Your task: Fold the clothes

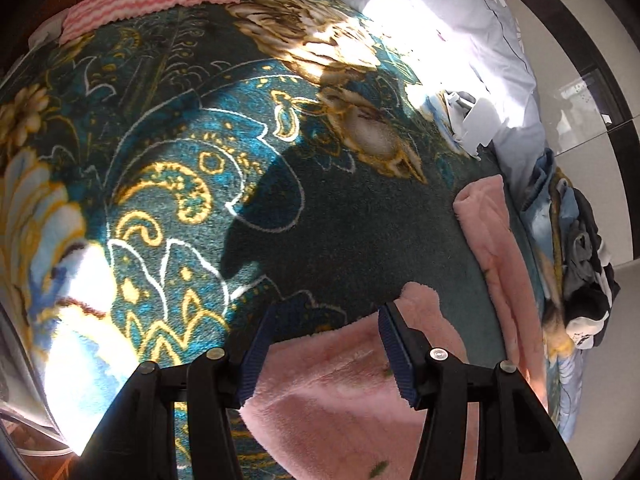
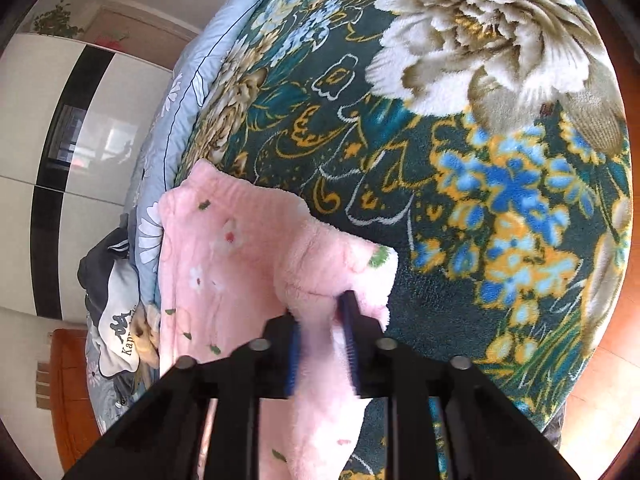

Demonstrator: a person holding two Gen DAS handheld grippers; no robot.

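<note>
Pants [image 2: 224, 264], pink fleece, lie on the blanket [image 2: 460, 208]. Right claw [image 2: 320, 312] is clenched on a bunched fold of them, cloth trailing back under it. Left claw [image 1: 332, 320] is spread wide, a pink edge lying between its fingers [image 1: 394, 340], unpinched.

White lettering beginning "Kap" shows on a dark garment [image 2: 120, 332] heaped beside the bed; the remaining letters are unreadable.

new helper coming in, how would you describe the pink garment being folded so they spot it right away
On the bed's dark teal floral blanket, find the fluffy pink garment beside the pale blue quilt. Unlike the dark clothes pile, it's plush pink with tiny flowers.
</note>
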